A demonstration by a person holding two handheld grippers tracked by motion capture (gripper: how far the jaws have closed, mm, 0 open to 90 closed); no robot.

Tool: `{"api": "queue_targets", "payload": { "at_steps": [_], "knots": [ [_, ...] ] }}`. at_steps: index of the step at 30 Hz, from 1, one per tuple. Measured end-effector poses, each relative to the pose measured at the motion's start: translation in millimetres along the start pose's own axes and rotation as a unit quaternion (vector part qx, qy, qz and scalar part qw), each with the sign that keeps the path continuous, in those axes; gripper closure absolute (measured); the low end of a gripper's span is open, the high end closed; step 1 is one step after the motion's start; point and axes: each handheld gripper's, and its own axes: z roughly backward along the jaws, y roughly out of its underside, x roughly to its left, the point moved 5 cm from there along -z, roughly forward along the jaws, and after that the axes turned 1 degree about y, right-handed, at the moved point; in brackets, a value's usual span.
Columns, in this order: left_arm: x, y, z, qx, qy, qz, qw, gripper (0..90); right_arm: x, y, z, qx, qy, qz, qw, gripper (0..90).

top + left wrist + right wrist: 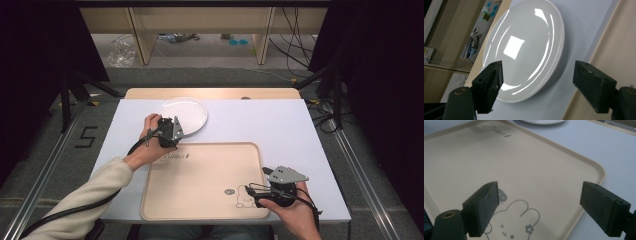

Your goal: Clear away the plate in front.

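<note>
The white table (280,125) carries a beige rabbit-print tray (200,180) at the near edge and, just beyond its far-left corner, a white plate (190,111) lying flat on the tabletop. The left gripper (537,86) hangs released at the plate's near rim, so I judge it should drop one jaw under that rim and pinch squarely; the right gripper (541,207) waits released above the tray's rabbit corner
</note>
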Motion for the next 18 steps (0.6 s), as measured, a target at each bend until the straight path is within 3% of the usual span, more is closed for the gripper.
{"api": "queue_targets", "payload": {
  "at_steps": [9,10,18],
  "knots": [
    [3.3,-3.7,-18.1,0.015,0.003,0.001,0.9999,24.8,0.1,0.4,0.1,0.002,-0.002,-0.003,1.0000,16.6],
    [4.4,-3.7,-19.1,0.021,0.005,-0.007,0.9997,24.8,0.2,0.4,0.1,0.002,-0.002,-0.003,1.0000,16.6],
    [0.7,-5.8,-27.7,0.023,0.009,-0.006,0.9997,25.8,0.4,0.6,0.0,0.002,-0.003,-0.003,1.0000,16.7]
  ]
}}
